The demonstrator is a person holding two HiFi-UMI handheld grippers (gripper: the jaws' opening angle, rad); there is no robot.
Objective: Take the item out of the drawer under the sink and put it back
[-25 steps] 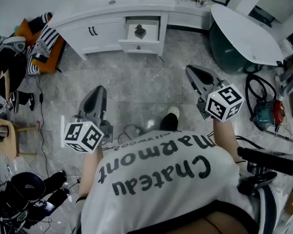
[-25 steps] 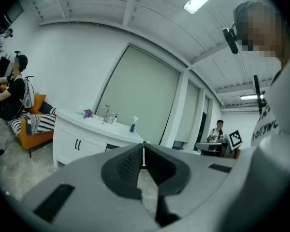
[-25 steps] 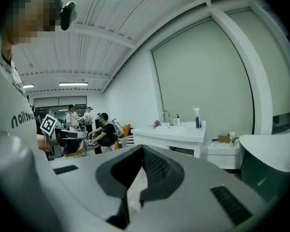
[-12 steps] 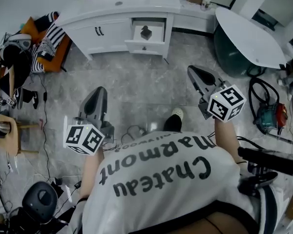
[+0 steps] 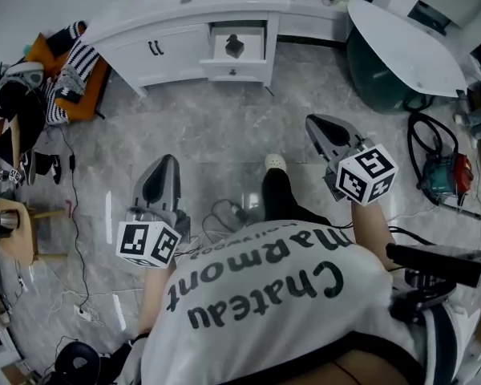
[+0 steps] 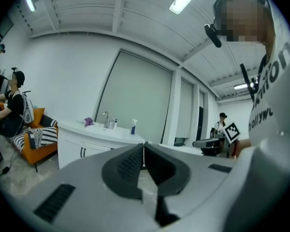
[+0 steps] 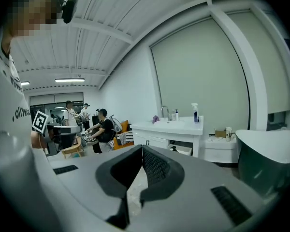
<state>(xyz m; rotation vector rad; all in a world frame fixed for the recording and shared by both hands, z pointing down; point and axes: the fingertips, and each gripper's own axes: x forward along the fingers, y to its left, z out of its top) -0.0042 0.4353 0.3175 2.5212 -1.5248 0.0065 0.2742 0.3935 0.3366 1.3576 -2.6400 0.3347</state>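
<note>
Grey marble floor (image 5: 224, 127) stretches to a white sink cabinet (image 5: 172, 50), whose open drawer (image 5: 234, 72) holds a small dark item (image 5: 234, 45). Well short of it, the left gripper (image 5: 166, 160) and right gripper (image 5: 313, 122) hover, fingers clenched together on nothing

Leg (image 5: 277, 200) stepped forward; left tool (image 5: 165, 167) drawn back slightly.

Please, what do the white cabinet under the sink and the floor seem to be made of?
The cabinet looks like painted or laminated wood board: flat, even white faces with small dark handles. The exact material is not certain. The floor looks like polished stone or marble-pattern tile: grey with veins and glossy light reflections.
</note>
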